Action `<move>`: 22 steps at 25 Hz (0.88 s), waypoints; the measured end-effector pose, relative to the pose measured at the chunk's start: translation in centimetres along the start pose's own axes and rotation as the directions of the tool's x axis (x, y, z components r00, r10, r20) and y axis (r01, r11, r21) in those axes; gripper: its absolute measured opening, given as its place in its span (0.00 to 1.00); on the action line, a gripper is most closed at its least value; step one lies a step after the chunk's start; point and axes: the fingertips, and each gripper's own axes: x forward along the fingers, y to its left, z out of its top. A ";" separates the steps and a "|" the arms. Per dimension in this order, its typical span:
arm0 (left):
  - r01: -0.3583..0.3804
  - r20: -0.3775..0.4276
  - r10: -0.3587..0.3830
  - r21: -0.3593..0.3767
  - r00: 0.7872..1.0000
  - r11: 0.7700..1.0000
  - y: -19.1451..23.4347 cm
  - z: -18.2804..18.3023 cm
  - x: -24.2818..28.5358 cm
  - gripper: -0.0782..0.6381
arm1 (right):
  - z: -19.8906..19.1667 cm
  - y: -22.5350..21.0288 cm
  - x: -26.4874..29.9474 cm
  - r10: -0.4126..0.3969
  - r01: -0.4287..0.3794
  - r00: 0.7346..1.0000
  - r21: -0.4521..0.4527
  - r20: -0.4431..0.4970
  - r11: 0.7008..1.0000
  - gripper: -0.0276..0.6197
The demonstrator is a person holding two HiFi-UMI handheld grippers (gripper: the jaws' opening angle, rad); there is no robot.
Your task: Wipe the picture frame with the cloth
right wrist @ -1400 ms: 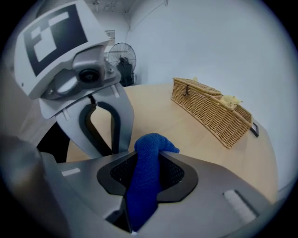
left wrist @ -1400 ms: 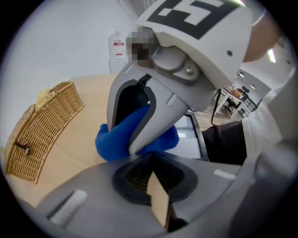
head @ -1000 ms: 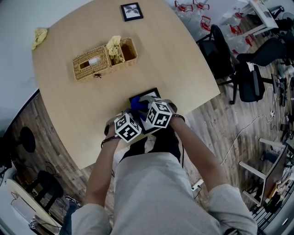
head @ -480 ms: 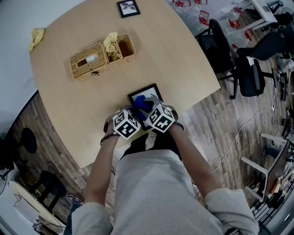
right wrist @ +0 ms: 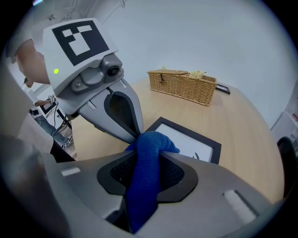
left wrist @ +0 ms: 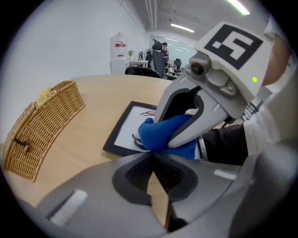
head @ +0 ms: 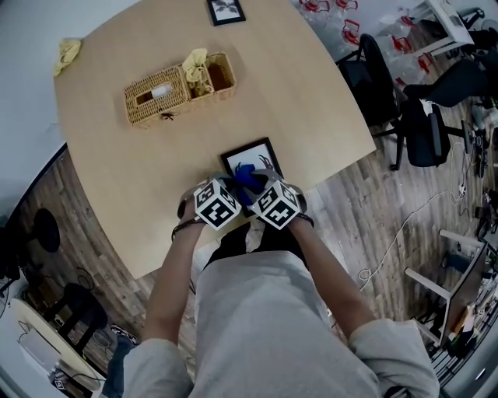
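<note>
Picture frame [head: 257, 158]: flat on the worktop [head: 311, 93] at your near edge, long axis running roughly away from you, directly ahead of both tips.
Right gripper [right wrist: 150, 148]: clamped on the blue cloth [right wrist: 143, 186], which touches the frame.
Left gripper [left wrist: 152, 157]: jaws together, empty, at its near-left corner.

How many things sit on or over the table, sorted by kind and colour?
frames: 2
basket: 1
yellow cloths: 2
blue cloth: 1
Total: 6
</note>
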 end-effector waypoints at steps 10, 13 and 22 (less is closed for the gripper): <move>-0.010 0.015 0.010 -0.015 1.000 1.000 0.0 0.0 -0.1 0.18 | -1.2 1.5 -0.7 0.009 -0.008 1.000 0.036 -0.030 0.999 0.22; -0.005 0.017 0.005 -0.017 1.000 1.000 0.0 -0.1 -0.2 0.18 | -1.4 2.3 -0.8 0.022 -0.021 0.998 0.035 -0.055 0.999 0.22; -0.003 0.019 0.003 -0.009 1.000 1.000 -0.1 0.0 -0.2 0.18 | -2.0 4.0 -1.3 0.023 -0.028 0.998 -0.061 -0.066 0.998 0.22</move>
